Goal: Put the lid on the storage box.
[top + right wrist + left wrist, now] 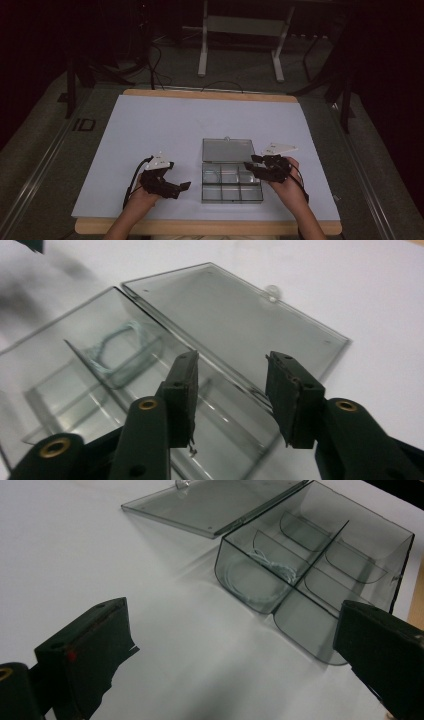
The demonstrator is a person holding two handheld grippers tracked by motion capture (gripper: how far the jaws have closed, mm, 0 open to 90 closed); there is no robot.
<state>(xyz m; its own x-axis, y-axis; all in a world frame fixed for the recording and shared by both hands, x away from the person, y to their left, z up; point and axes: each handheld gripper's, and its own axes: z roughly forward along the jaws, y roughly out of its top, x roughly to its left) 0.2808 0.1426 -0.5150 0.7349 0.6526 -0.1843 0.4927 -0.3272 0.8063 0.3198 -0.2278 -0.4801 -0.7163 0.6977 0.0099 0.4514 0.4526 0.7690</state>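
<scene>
A clear plastic box [231, 183] with several compartments sits on the white mat near the front, and its lid [227, 150] lies open flat behind it. A thin white coil [255, 575] rests in the back-left compartment, also visible as the coil [115, 347] in the right gripper view. My left gripper [183, 186] is low over the mat, just left of the box. It shows as the left gripper [232, 630] with jaws wide open and nothing between them. My right gripper [251, 168] hovers over the box's right side near the hinge. It appears as the right gripper [232, 375], open and holding nothing.
The white mat [165, 125] covers a wooden table [210, 94] and is bare to the left of and behind the box. The table's front edge [200, 227] runs close under both forearms. A white stand [240, 45] and cables sit on the floor beyond the table.
</scene>
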